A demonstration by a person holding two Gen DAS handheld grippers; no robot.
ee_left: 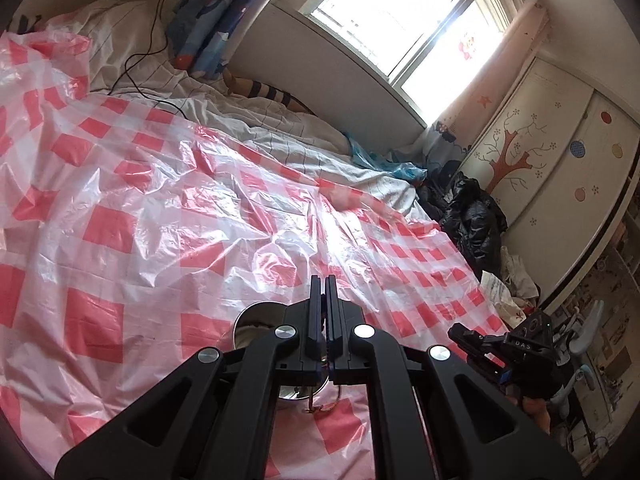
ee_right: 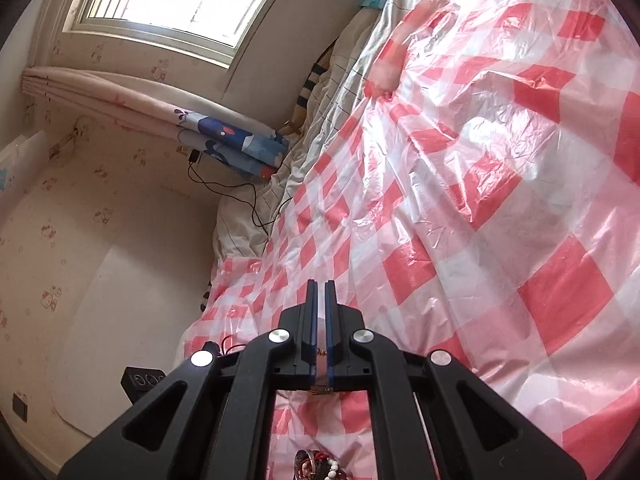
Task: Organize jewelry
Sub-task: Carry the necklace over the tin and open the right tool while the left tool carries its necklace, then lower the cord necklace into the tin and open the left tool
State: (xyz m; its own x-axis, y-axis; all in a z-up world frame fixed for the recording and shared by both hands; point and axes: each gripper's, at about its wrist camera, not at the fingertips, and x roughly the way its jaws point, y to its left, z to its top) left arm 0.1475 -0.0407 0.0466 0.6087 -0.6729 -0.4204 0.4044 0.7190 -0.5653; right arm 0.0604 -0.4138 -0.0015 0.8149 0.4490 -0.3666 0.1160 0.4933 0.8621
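My left gripper point(ee_left: 322, 280) is shut above the bed; a thin brown cord point(ee_left: 320, 406) hangs below its jaws, over a round metal tin point(ee_left: 256, 330) that sits on the red-and-white checked plastic sheet point(ee_left: 160, 208). My right gripper point(ee_right: 321, 284) has its jaws nearly together with a small brownish piece of jewelry point(ee_right: 321, 352) between them low down. A heap of bead bracelets, red, white and dark, point(ee_right: 320, 466) lies on the sheet under the right gripper. The right gripper also shows at the lower right of the left wrist view point(ee_left: 460, 334).
The checked sheet point(ee_right: 500, 160) covers a bed with rumpled white bedding point(ee_left: 280, 128) along the wall. A black cable point(ee_left: 140, 64) crosses the pillow. Dark clothes point(ee_left: 472, 216) pile by a painted wardrobe point(ee_left: 552, 152). A window point(ee_left: 400, 12) is above.
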